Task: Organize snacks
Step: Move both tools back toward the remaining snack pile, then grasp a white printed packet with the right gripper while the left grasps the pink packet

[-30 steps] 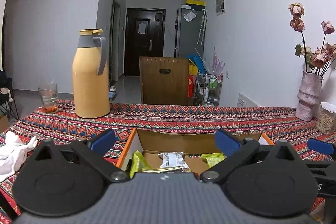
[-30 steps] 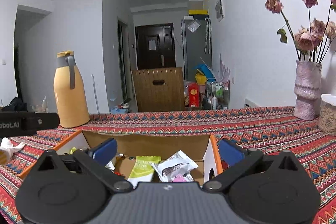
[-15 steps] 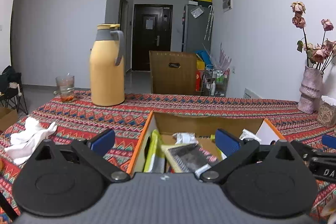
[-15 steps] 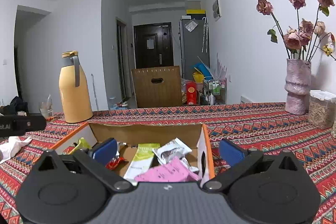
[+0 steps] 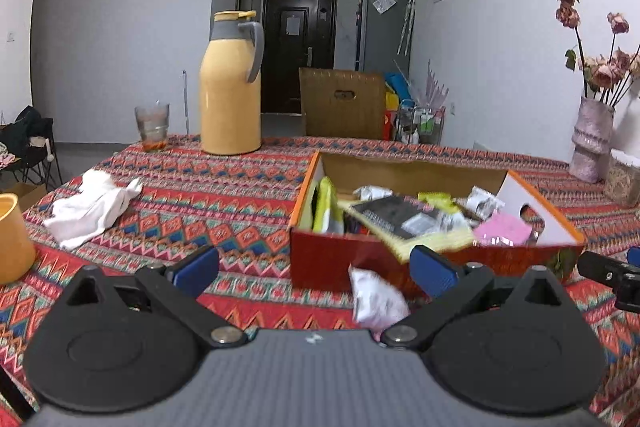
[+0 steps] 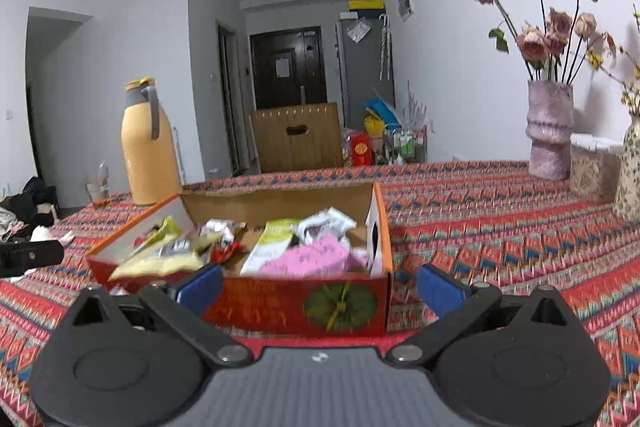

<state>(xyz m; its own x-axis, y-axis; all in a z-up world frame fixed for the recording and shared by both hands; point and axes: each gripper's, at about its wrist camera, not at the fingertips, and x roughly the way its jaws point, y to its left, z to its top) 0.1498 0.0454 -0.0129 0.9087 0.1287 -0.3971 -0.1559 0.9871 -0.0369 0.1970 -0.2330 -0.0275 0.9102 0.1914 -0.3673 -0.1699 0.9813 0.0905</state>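
The left gripper (image 5: 314,269) is hovering with jaws spread wide, gripping nothing. A white-pink snack packet (image 5: 376,298) is lying on the patterned tablecloth (image 5: 224,203) at 12 o'clock of it, just beside the red cardboard box (image 5: 320,259). The right gripper (image 6: 318,285) is hovering likewise, jaws apart and empty, facing the box, which is holding assorted snack packets (image 6: 308,255). A yellow thermos (image 5: 231,85) is standing at 11 o'clock.

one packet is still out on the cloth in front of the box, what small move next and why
Probably lower the left claw onto the white packet and close on it. It lies on the tablecloth outside the snack box, between the open fingers, while the other snacks sit inside. The right claw is open and empty too, but faces the box front.
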